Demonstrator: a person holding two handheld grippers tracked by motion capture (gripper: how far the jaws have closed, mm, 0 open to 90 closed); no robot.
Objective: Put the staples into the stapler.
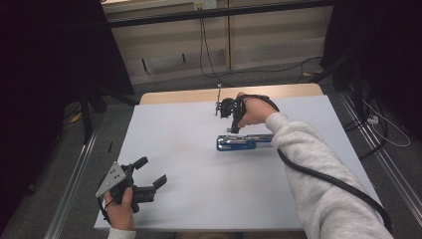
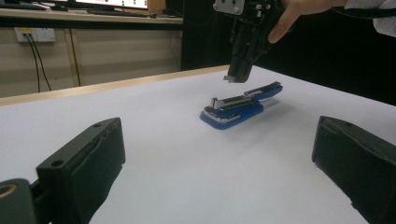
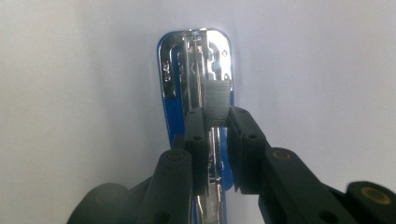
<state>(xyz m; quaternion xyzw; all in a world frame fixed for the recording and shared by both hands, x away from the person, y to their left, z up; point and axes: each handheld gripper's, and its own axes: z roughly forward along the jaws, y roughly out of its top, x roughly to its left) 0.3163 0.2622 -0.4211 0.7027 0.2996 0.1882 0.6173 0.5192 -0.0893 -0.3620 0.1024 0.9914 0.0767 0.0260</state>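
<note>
Right gripper [image 1: 230, 118]: held above the far half of the table, pointing down, jaws clenched on a strip of staples [image 3: 217, 99]; in the right gripper view the grey strip sticks out past the two black jaw tips.
Directly below the right gripper: a blue stapler [image 3: 196, 88], lying open on the table, its bright metal channel facing up; the strip hangs over the right side of that channel, near the rounded front end. Whether strip and channel touch cannot be told.
Stapler from the left gripper view: blue stapler [image 2: 238, 106] flat on the white sheet, upper arm swung back and raised at a slant, right gripper [image 2: 240, 77] just above its metal part, a small gap under the jaw tips.
Stapler look: blue plastic base, chrome magazine and front plate, long narrow body, lying crosswise in the high view [image 1: 241, 143].
Room around the right gripper: bare white sheet on every side of the stapler; the far edge of the table [image 1: 164, 97], a wooden strip, lies near beyond the gripper; the right edge is well apart.
Left gripper [image 1: 149, 181]: released, jaws spread wide with nothing between them, resting low near the table's near left corner, well apart from the stapler.
Room around the left gripper: open sheet ahead of it up to the stapler; left and near edges close by.
</note>
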